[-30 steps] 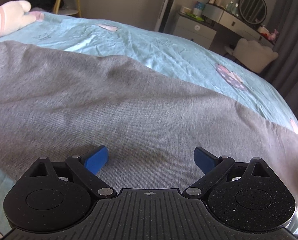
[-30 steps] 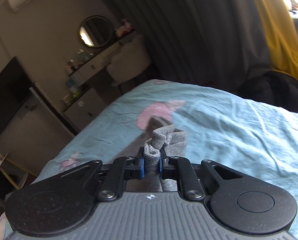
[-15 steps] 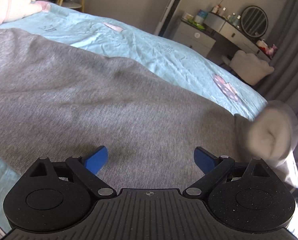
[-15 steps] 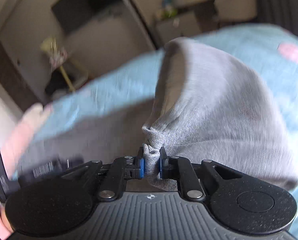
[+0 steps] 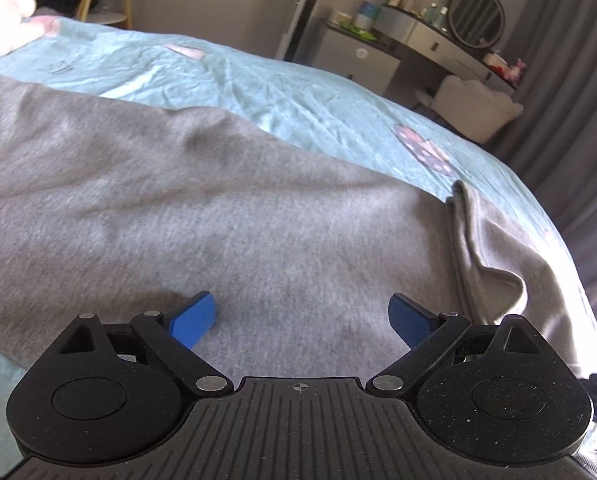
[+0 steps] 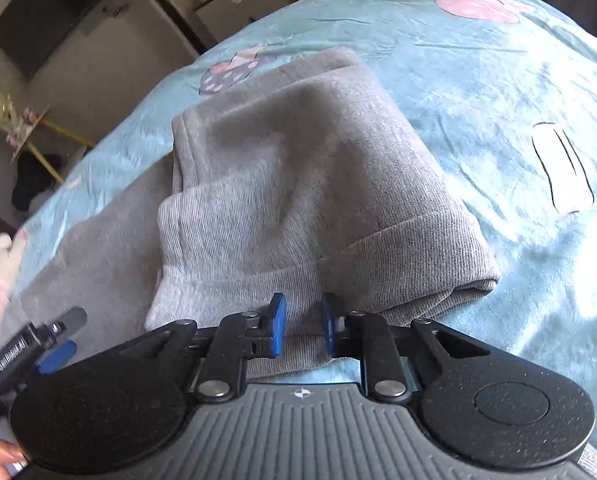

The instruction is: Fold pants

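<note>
- pants (image 6: 298, 184) are lying on the bed (image 6: 498, 80), cuff end doubled over the legs
- left gripper (image 5: 302, 316) is hovering over them, jaws wide apart
- right gripper (image 6: 303, 328) is sitting at the cuff, jaws slightly parted (not pinching)

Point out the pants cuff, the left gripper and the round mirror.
pants cuff (image 6: 418, 256), right wrist view, ribbed hem band.
left gripper (image 5: 302, 316), left wrist view, midway between fingertips.
round mirror (image 5: 476, 20), left wrist view, glass centre.

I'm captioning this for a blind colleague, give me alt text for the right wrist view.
Right gripper, blue pads slightly parted, sits at the ribbed cuff of grey pants folded back over themselves on a light blue bedsheet. The left gripper shows at the lower left edge.
</note>
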A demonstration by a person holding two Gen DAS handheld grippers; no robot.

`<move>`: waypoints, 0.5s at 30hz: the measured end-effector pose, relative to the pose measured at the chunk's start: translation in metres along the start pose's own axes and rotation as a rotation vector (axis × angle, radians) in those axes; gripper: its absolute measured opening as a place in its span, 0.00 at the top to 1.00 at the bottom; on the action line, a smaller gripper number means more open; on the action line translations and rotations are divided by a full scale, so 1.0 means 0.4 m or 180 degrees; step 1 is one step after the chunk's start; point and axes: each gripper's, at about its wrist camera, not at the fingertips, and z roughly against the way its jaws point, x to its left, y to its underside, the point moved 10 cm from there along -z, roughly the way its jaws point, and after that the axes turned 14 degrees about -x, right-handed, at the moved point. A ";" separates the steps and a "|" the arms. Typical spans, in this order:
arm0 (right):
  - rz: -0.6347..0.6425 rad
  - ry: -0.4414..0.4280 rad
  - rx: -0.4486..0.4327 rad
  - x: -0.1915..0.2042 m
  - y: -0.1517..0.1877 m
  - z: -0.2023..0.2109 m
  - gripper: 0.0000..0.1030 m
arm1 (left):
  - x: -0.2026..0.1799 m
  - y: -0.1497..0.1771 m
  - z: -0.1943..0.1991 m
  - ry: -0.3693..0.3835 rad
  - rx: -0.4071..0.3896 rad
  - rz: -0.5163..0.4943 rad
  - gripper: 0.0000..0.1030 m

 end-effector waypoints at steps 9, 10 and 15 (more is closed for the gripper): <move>-0.0138 -0.0129 -0.0514 -0.026 -0.067 0.071 0.68 | -0.117 -0.022 0.044 0.0601 0.0118 0.0173 0.05; -0.0120 -0.0046 -0.0637 -0.041 -0.083 0.082 0.66 | -0.141 -0.023 0.046 0.0716 0.0168 0.0255 0.05; -0.0103 0.0095 -0.0961 -0.095 -0.120 0.112 0.49 | -0.272 -0.001 0.025 0.1225 0.0467 0.0220 0.11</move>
